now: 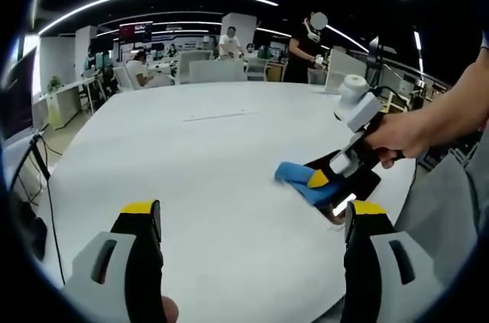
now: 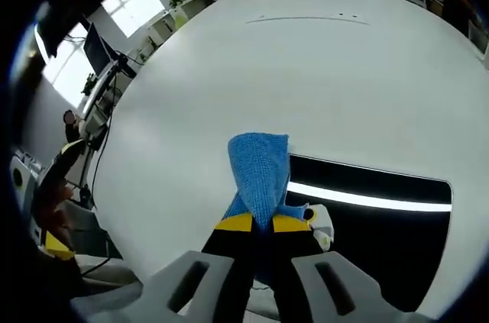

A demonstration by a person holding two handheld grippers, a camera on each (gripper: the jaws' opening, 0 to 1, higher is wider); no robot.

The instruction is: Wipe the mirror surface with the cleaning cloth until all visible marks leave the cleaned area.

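A blue cleaning cloth hangs from my right gripper, whose yellow-tipped jaws are shut on it. The cloth's free end lies over the left edge of a dark rectangular mirror flat on the white table; a bright light strip reflects in the glass. In the left gripper view, my left gripper is open above bare table, nothing between its jaws. There the right gripper, held by a person's hand, presses the cloth on the mirror at the right.
The large round white table stretches far ahead. Behind it are office desks, chairs and several people. Cables and a monitor stand sit off the table's left side. The table's near edge runs close to the mirror.
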